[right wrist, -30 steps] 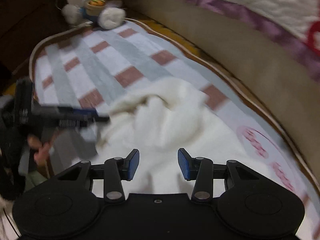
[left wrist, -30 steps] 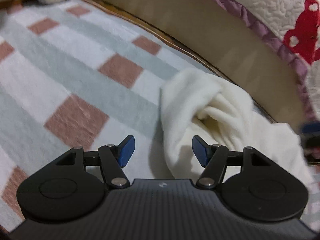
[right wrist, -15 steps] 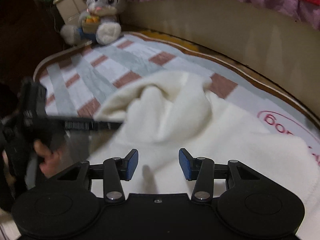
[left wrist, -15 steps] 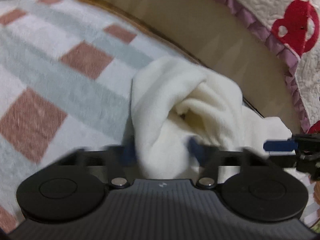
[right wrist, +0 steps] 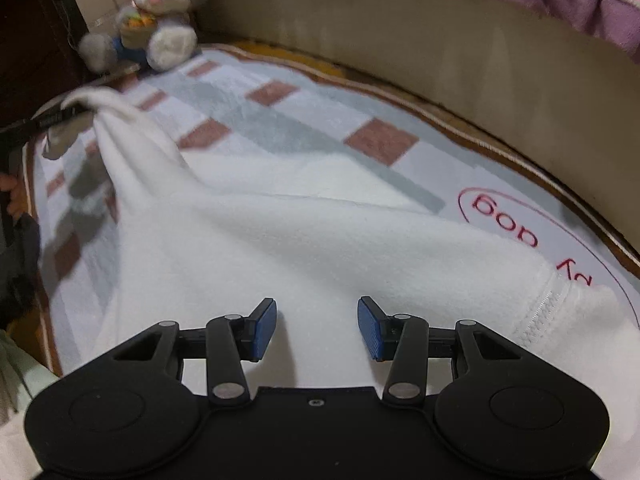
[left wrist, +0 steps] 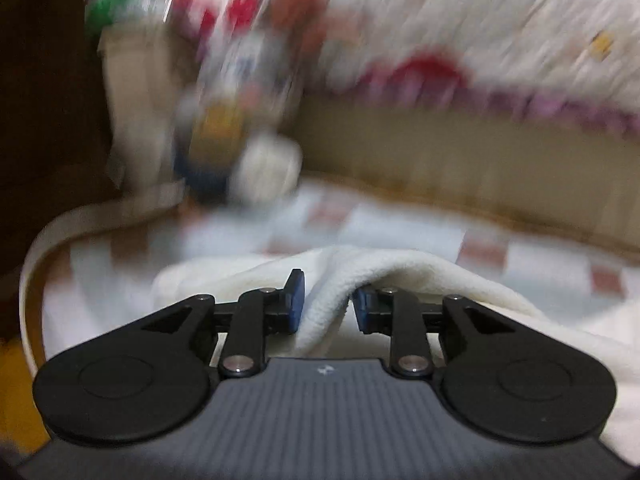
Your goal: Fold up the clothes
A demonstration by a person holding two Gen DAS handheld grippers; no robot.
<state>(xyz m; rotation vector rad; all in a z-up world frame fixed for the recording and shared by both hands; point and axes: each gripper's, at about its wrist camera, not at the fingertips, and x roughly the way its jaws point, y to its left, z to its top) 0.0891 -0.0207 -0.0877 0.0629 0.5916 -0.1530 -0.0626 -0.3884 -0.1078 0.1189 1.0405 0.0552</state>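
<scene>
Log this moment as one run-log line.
left gripper: shut on white fleece garment, lifting corner | right gripper: open above it | checked blanket beneath

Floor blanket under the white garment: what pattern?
Checked floor blanket: white, grey bands, reddish-brown squares; right wrist view.

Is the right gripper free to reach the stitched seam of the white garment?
Probably yes. The right gripper is open above the white garment, and nothing lies between it and the stitched seam.
</scene>
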